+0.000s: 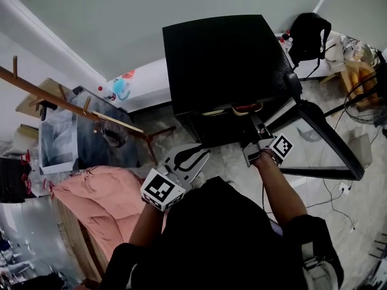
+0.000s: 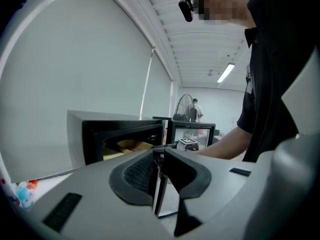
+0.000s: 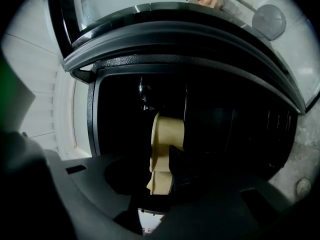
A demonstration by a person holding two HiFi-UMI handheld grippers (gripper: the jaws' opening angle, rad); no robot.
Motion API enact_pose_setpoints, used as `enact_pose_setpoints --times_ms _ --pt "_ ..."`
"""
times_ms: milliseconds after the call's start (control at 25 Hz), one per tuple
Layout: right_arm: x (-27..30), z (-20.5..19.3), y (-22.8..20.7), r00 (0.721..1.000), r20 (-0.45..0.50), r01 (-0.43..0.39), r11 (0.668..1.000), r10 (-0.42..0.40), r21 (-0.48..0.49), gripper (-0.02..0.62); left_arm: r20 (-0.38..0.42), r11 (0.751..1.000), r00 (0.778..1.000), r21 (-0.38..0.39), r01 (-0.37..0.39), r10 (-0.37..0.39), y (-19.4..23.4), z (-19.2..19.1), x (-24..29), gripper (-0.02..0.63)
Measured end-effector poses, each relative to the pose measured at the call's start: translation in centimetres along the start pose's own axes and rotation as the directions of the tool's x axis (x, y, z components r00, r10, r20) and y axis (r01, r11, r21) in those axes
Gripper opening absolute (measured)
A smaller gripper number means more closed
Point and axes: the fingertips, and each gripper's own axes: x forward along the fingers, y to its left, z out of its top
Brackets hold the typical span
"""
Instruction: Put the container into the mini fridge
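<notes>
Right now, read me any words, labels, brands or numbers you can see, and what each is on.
None can be read.
Mini fridge: no brand or label shows.
Yellowish container in the right tongs: no print shows.
Left marker cube: square black-and-white pattern, no letters.
Right marker cube: the same.

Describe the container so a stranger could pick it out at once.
Find the black mini fridge with its door swung open. Inside its dark opening, the container is pinched between the jaws of the right hand-held gripper. It is pale yellow, the only light-coloured thing against the black interior.
</notes>
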Motion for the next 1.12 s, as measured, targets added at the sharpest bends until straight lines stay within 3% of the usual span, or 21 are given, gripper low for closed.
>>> enact_pose_setpoints --times_ms 520,800,960,1120 --pt "2.9 0.5 0.1 1.0 -0.014 0.004 0.999 -0.005 -0.043 0.133 0.009 0.998 0.998 0.0 -0.059 0.059 1.1 0.2 -1.6 0.081" --pt "2.2 0.0 0.6 0.999 -0.048 0.017 0.988 -0.025 -0.152 0.133 0.038 0.996 0.995 -0.014 -0.093 0.094 1.9 0.0 -2.4 0.081" --pt "0.7 -0.9 2.7 0.996 -0.091 -0.01 0.956 -0.018 -0.294 0.133 0.068 0.993 0.991 -0.021 -0.118 0.12 2.2 0.7 -2.2 0.078" --pt "-1.3 -1.7 5.7 0.993 -0.118 -0.043 0.883 -0.015 -0.467 0.13 0.104 0.991 0.985 -0.032 -0.133 0.136 2.7 1.4 -2.0 0.069"
